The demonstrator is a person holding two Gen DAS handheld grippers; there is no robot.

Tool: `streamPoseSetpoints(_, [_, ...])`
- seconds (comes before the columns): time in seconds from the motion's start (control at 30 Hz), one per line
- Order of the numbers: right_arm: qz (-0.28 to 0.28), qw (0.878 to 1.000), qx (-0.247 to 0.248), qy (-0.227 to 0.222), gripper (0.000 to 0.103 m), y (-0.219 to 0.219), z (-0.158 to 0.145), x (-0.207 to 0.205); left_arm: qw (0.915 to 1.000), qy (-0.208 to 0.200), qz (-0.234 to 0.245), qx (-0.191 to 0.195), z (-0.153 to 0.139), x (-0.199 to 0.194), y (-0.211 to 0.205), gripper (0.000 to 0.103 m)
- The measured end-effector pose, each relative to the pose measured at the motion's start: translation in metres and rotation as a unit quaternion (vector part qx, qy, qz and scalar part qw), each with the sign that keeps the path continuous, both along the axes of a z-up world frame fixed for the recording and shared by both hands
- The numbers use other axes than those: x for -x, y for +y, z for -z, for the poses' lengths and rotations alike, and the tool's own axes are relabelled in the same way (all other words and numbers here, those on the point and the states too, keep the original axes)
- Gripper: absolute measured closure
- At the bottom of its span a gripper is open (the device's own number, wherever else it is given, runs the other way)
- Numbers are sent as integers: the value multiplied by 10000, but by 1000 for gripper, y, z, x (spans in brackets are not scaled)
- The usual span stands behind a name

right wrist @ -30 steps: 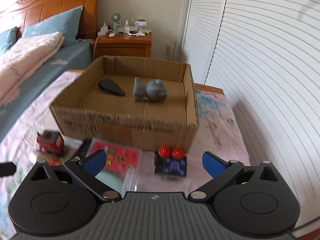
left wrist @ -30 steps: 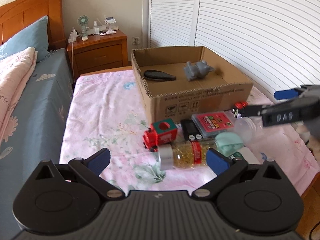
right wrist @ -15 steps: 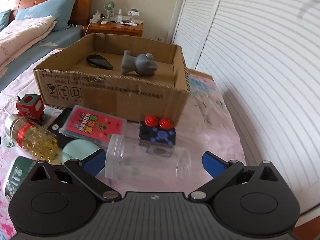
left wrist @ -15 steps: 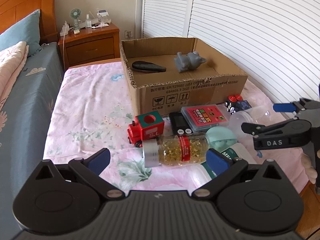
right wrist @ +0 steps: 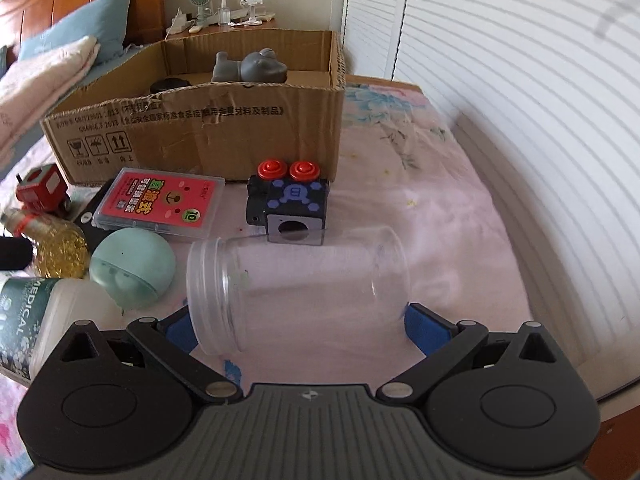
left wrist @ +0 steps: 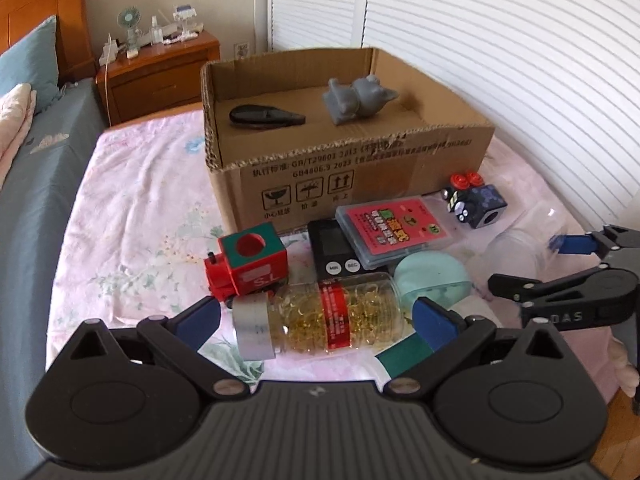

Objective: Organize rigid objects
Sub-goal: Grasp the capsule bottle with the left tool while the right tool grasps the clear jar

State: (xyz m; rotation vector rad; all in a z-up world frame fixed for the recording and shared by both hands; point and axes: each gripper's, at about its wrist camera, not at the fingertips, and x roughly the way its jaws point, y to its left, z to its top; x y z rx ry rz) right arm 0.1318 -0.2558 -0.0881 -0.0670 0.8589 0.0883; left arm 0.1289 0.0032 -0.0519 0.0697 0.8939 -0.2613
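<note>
A cardboard box (left wrist: 360,168) on the pink sheet holds a grey animal figure (left wrist: 360,98) and a black flat object (left wrist: 264,117). In front lie a red toy train (left wrist: 248,266), a capsule bottle (left wrist: 320,316), a black timer (left wrist: 334,248), a red card case (left wrist: 394,226), a mint ball (left wrist: 432,280) and a black cube with red buttons (right wrist: 290,204). My left gripper (left wrist: 316,320) is open around the capsule bottle. My right gripper (right wrist: 298,326) is open around a clear empty jar (right wrist: 296,276) lying on its side.
A white medical bottle (right wrist: 36,320) lies at the left of the right wrist view. A bed with blue and pink bedding (left wrist: 24,152) is to the left. A wooden nightstand (left wrist: 156,72) stands behind. Slatted doors (left wrist: 500,40) line the right side.
Both grippers have dropped lower and closer to the objects. The capsule bottle now lies between my left fingers and the clear jar between my right fingers.
</note>
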Motion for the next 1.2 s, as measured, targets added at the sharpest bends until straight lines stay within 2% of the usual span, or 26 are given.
streamPoseSetpoints(0.4, [-88,9997,-37,-247,0,-2,4,4,9992,299,-257,62,16,-12,8,1])
streamPoseSetpoints(0.57, [-82,9996,-40,-264,0,-2,4,4,9992,220,-335,-85,18,-7,22,1])
streamPoseSetpoints(0.8, [-32,9996,-38,-268,0,-1,4,5,9983,337,-450,179,26,-13,27,3])
streamPoseSetpoints(1.0, [-338,9991,-76,-228,0,2,0,8,9985,251,-459,162,27,-12,23,4])
streamPoseSetpoints(1.2, [-306,9990,-69,-318,0,1,-8,3,9984,181,-505,182,27,-10,26,5])
